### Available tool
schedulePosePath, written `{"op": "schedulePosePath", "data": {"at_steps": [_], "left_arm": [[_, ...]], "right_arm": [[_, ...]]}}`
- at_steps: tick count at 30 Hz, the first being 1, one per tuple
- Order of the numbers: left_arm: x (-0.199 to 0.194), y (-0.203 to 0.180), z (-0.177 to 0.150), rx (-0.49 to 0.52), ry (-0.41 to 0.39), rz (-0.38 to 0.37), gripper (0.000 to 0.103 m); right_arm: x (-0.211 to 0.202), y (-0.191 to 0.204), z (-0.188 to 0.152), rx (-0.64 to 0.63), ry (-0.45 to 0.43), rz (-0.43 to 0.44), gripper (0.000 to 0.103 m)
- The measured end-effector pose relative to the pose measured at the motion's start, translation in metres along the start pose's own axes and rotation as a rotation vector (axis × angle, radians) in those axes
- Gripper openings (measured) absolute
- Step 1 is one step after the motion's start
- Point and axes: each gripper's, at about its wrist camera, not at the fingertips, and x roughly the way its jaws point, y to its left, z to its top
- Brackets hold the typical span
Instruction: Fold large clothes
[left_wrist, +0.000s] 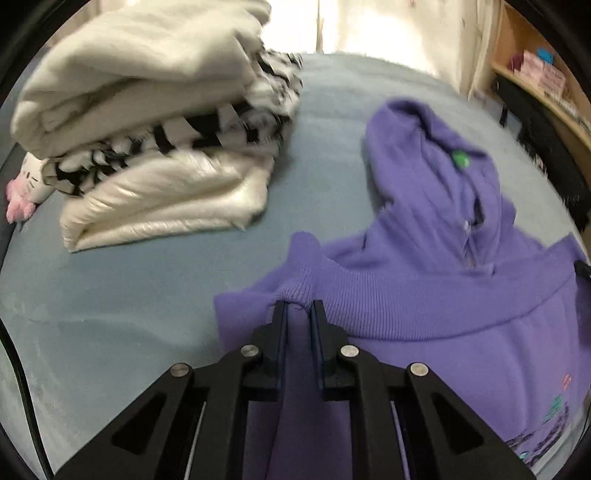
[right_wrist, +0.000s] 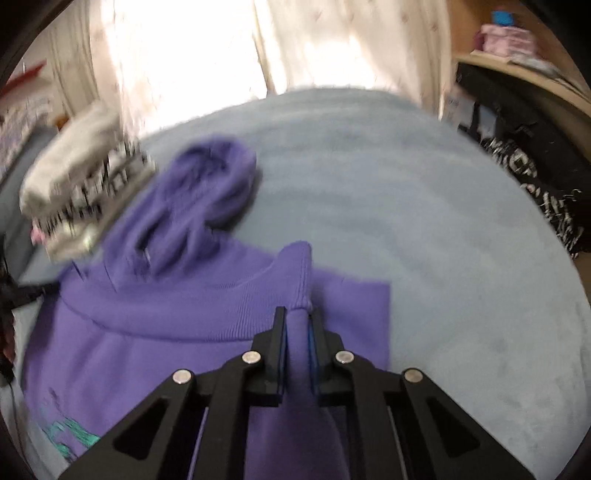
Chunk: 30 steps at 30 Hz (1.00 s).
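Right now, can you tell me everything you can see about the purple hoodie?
The purple hoodie is soft knit with a ribbed band, a hood lying at its far end and a green tag inside the neck. Teal and pink print shows on the part nearest the camera. It lies spread on the pale blue bed cover. The left gripper and right gripper each pinch a raised fold of its ribbed band. A stack of folded clothes sits beside it.

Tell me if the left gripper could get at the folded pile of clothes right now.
Probably not as things stand: the left gripper is shut on the purple hoodie, pinching its ribbed edge. The folded pile sits apart on the blue blanket, with bare blanket between, so the path looks free once it lets go.
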Motion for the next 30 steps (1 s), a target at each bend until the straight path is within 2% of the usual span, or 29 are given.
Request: {"op": "schedulePosePath", "data": {"at_steps": [3,6,9,12,16,20,21,22,24,28,30], "left_arm": [[-0.012,0.003,0.008,-0.026,-0.075,0.02,0.009],[-0.012,0.006,0.016,-0.061,-0.114,0.036,0.009],[0.013,0.009,0.018,-0.087,-0.09,0.081,0.009],[0.042,0.014,0.006,-0.108,-0.055,0.102,0.01],[0.054,0.015,-0.001,-0.114,-0.074,0.097,0.011],[0.054,0.022,-0.001,-0.133,-0.083,0.072,0.015],[0.052,0.022,-0.002,-0.131,-0.087,0.071,0.019],[0.046,0.021,-0.004,-0.127,-0.092,0.076,0.029],[0.035,0.019,-0.004,-0.118,-0.1,0.091,0.037],[0.006,0.016,-0.001,-0.086,-0.164,0.111,0.038],[-0.002,0.011,0.004,-0.078,-0.192,0.113,0.038]], "right_arm": [[-0.013,-0.003,0.015,0.031,-0.068,-0.014,0.009],[-0.002,0.0,0.027,0.045,-0.079,-0.048,0.009],[0.027,0.0,0.029,0.06,-0.031,-0.096,0.009],[0.073,-0.005,0.017,0.086,0.081,-0.136,0.009],[0.088,-0.003,0.008,0.056,0.081,-0.163,0.009],[0.086,-0.004,0.01,0.063,0.091,-0.148,0.013],[0.082,-0.004,0.01,0.065,0.094,-0.139,0.014],[0.079,-0.003,0.012,0.063,0.102,-0.135,0.016],[0.069,-0.003,0.015,0.067,0.11,-0.143,0.02],[0.036,0.0,0.02,0.095,0.024,-0.103,0.02],[0.031,0.009,0.023,0.092,0.013,-0.079,0.02]]}}
